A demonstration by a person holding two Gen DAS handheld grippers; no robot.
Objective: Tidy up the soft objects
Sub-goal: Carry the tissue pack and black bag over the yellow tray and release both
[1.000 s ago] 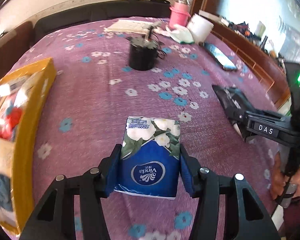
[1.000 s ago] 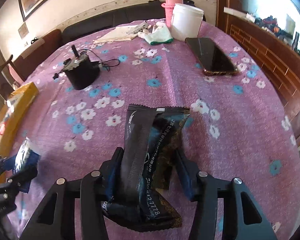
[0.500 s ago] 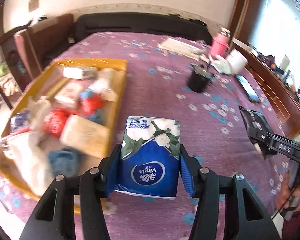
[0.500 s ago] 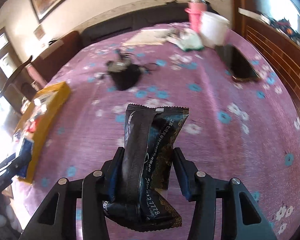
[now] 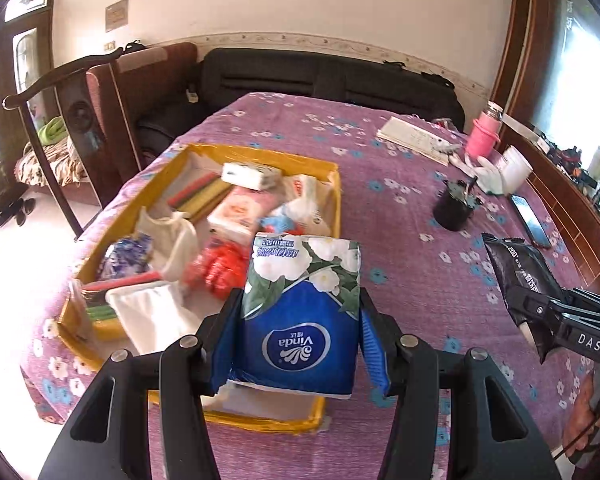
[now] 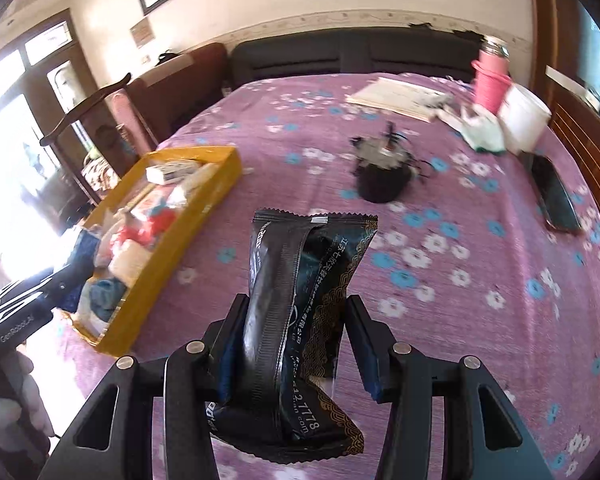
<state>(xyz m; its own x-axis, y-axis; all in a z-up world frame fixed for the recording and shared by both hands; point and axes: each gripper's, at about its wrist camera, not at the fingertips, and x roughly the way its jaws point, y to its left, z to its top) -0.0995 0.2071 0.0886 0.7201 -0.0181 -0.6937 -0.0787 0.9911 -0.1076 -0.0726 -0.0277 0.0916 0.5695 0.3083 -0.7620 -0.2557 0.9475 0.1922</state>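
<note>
My left gripper (image 5: 300, 320) is shut on a blue Vinda tissue pack (image 5: 300, 300) with white flowers, held above the near right corner of the yellow box (image 5: 332, 172). The box holds several soft packets, cloths and a red item (image 5: 216, 268). My right gripper (image 6: 292, 320) is shut on a black crinkly wrapper pack (image 6: 296, 300), held above the purple flowered tablecloth (image 6: 440, 280). The right gripper with its black pack (image 5: 516, 268) shows at the right of the left wrist view. The yellow box (image 6: 204, 208) lies left in the right wrist view.
A black round device with a cable (image 5: 456, 208), a phone (image 5: 532, 220), a white tub (image 5: 516, 168), a pink bottle (image 5: 484, 136), a glove and papers (image 5: 408, 136) sit at the table's far right. A dark sofa (image 5: 324, 76) and a wooden chair (image 5: 52, 132) stand beyond.
Both grippers have swung left toward the yellow box. The tissue pack now hangs over the box's near corner; the black pack is closer to the box. Both grips are unchanged.
</note>
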